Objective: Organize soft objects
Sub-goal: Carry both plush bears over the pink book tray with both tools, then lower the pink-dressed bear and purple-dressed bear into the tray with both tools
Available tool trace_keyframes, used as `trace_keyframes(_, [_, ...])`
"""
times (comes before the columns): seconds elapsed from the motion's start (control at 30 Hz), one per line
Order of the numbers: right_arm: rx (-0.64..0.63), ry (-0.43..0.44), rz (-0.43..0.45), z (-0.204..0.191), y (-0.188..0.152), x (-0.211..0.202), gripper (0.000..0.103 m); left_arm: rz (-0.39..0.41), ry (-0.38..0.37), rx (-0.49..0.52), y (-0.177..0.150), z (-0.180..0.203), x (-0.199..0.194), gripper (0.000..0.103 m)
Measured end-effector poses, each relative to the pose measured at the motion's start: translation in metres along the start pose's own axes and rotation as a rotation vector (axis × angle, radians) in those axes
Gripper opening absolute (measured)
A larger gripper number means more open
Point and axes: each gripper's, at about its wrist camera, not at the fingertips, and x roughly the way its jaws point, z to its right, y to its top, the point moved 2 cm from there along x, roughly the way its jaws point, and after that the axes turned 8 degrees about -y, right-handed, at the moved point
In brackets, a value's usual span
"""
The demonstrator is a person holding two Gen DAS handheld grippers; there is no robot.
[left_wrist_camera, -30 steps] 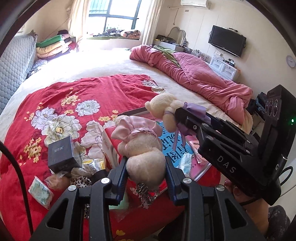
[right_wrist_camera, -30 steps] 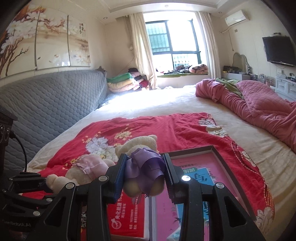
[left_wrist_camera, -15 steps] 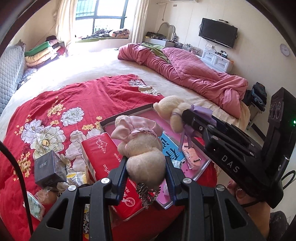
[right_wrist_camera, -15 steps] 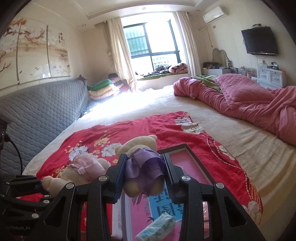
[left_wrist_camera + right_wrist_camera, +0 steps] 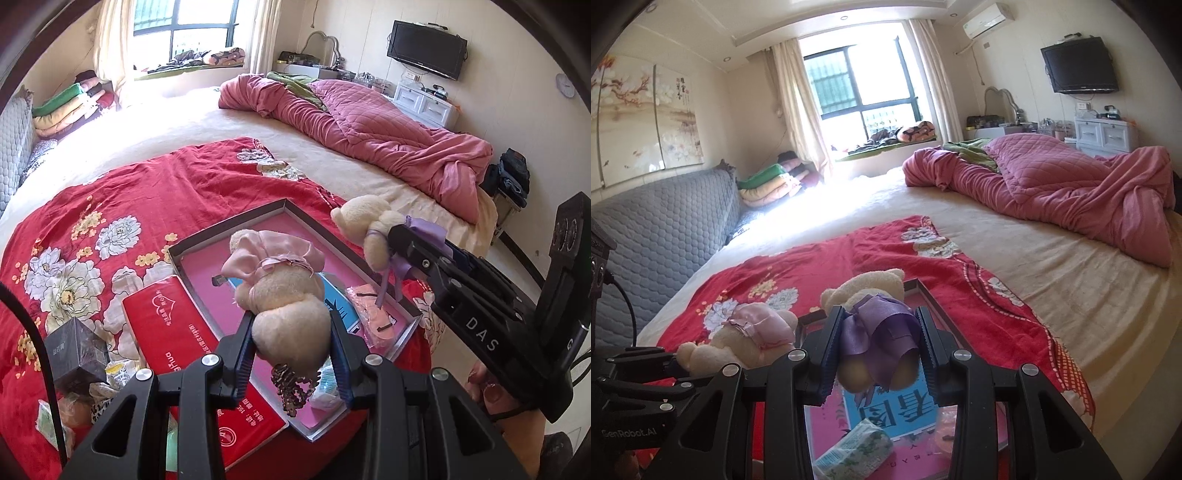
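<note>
Left wrist view: the left claw [image 5: 291, 341], partly closed, grips a pink-dressed teddy bear [image 5: 280, 291] above the pink-lined tray [image 5: 229, 230] on the bed. The right claw [image 5: 877, 354] likewise clamps a purple-ribboned teddy bear [image 5: 875, 325]. A tissue pack [image 5: 855, 448] and blue card [image 5: 897, 410] lie inside the tray.

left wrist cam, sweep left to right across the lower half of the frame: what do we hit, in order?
black box → red tissue pack → pink-dressed plush bear held in the left gripper over the pink tray → purple-ribboned plush bear → right gripper holding it.
</note>
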Motion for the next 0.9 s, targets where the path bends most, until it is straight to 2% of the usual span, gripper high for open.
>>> trace_keyframes(0.33, [0.043,-0.040,-0.031,0.029,-0.008,0.008,0.040,-0.075,-0.010,0.006,-0.007,0.006,0.034,0.038])
trace_keyframes(0.63, [0.080,-0.061,-0.051,0.045,-0.013,0.012,0.040,-0.109,-0.091,0.055,-0.021,0.038,0.048,0.038])
trace_keyframes(0.73, [0.084,-0.058,-0.065,0.047,-0.015,0.014,0.040,-0.133,-0.087,0.092,-0.026,0.049,0.059,0.038])
trace_keyframes(0.9, [0.082,-0.056,-0.091,0.047,-0.021,0.020,0.040,-0.179,-0.029,0.115,-0.035,0.047,0.078,0.038])
